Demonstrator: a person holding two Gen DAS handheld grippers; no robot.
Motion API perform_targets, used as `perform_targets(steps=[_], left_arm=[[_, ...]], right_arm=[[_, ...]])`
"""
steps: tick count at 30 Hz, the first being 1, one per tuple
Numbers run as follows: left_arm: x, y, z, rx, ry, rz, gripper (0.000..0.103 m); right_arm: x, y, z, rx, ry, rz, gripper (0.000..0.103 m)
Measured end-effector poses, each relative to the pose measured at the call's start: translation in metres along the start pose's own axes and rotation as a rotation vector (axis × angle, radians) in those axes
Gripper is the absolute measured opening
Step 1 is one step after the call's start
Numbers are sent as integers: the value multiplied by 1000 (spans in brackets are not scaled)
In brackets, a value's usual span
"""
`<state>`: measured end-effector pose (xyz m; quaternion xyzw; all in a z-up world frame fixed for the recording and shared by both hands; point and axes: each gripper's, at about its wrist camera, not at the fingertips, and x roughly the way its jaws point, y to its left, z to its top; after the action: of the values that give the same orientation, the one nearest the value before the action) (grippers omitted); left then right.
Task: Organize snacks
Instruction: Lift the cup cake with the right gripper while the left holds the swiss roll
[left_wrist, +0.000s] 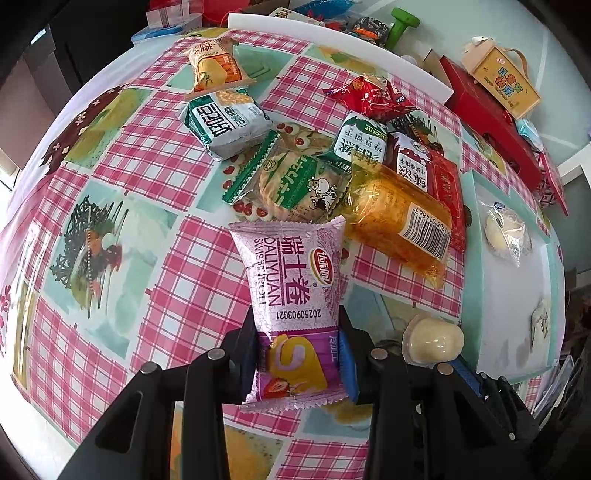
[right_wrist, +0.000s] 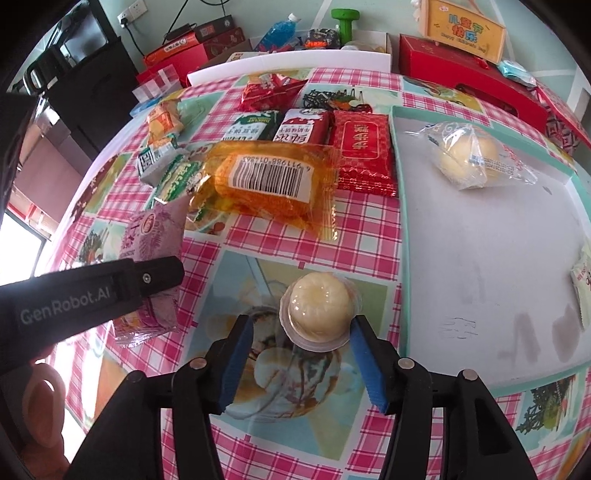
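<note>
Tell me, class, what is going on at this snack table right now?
A person is sorting snacks with a hand-held gripper in each hand. The left gripper is shut on a purple Swiss roll packet, held above the checked tablecloth. The right gripper stands open around a pale jelly cup on the cloth, not clamping it. A pile of packets lies beyond. To the right, a shallow teal-edged tray already holds a wrapped pale cake.

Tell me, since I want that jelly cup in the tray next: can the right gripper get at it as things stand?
Probably yes: the right gripper is open, the jelly cup sits between its fingers, nothing blocking.
</note>
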<state>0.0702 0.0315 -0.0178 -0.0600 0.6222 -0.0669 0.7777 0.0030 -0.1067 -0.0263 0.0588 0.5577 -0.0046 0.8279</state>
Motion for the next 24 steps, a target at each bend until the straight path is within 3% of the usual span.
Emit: perform_targets(steps=[5,9,12,17,19,24], left_arm=[[2,2,2,-17,7,-6,39],[2,2,2,-15,10,-4,39],[3,2,1,-14,11,-1,39],[3,2,1,-16,11,-2,39],[2,2,1,-15,9,-2,39],[2,2,2,-16,8,-5,39]], right_arm=[[6,13,-2,-61,-3,-79,59],[6,11,-3,-63,-13,-81,57],[5,7,0,-56,-27,-94,45],[4,5,1,-58,-36,-84,43],[1,3,1,-48,-50,-68,34],[0,2,2,-49,-52,-57,33]])
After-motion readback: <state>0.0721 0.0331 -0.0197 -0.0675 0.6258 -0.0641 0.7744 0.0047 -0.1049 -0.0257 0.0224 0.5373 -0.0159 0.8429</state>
